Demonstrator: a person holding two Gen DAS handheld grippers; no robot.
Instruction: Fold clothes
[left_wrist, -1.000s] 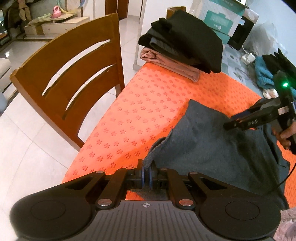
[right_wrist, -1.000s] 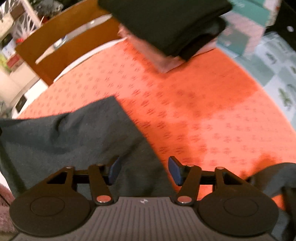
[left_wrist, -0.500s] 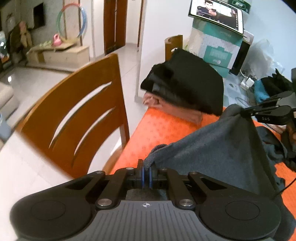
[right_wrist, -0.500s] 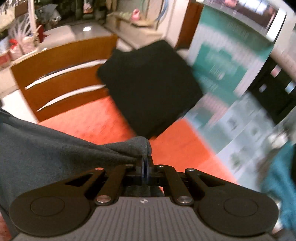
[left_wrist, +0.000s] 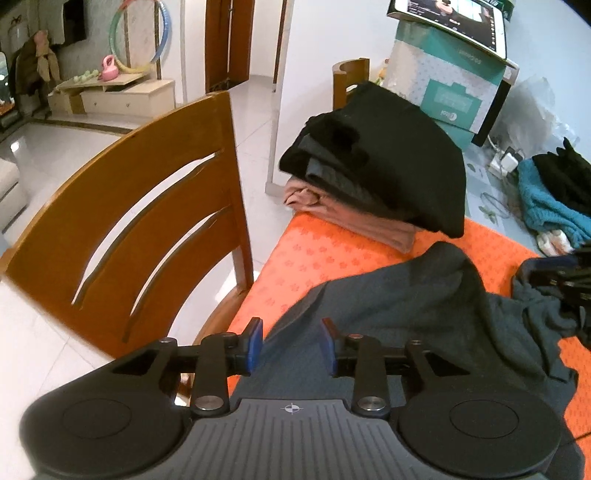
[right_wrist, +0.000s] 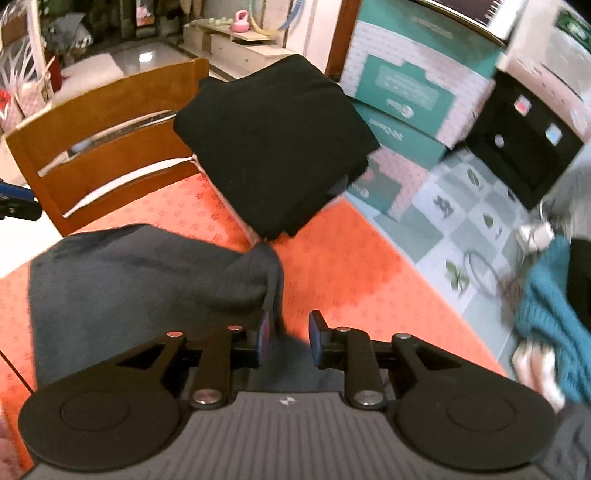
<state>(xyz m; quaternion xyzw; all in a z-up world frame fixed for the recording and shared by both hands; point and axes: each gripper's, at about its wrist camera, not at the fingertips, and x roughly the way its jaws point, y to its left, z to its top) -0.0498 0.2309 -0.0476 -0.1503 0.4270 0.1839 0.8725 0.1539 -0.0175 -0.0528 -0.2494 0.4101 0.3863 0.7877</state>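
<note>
Dark grey garment (left_wrist: 417, 314) lying part-folded on the orange floral tabletop (left_wrist: 321, 254), near edge toward the wooden chair (left_wrist: 140, 221), far fold just short of the stack of folded clothes (left_wrist: 376, 173) with a black piece on top and a pink one beneath. Left gripper (left_wrist: 291, 347) over the near-left part of the cloth, jaws opening, blue pads (left_wrist: 255, 345) spread apart with grey fabric seen in the gap but not pinched. Right gripper (right_wrist: 288, 338) over the right-hand fold, jaws likewise opening, a bunched corner of the garment (right_wrist: 147, 280) just ahead of the left pad, not clearly gripped. Step in hand, by judgement: release after laying one fold over. For a clean result: jaws fully clear of the fabric before lifting away, lift straight up so no edge drags, then a check that the upper layer lies flat and its edges line up with the layer below. Raised hump at the right corner likely in need of smoothing before the next fold. Teal knit (right_wrist: 546, 306) and cardboard boxes (right_wrist: 406, 99) well apart on the far side, outside the working area.
</note>
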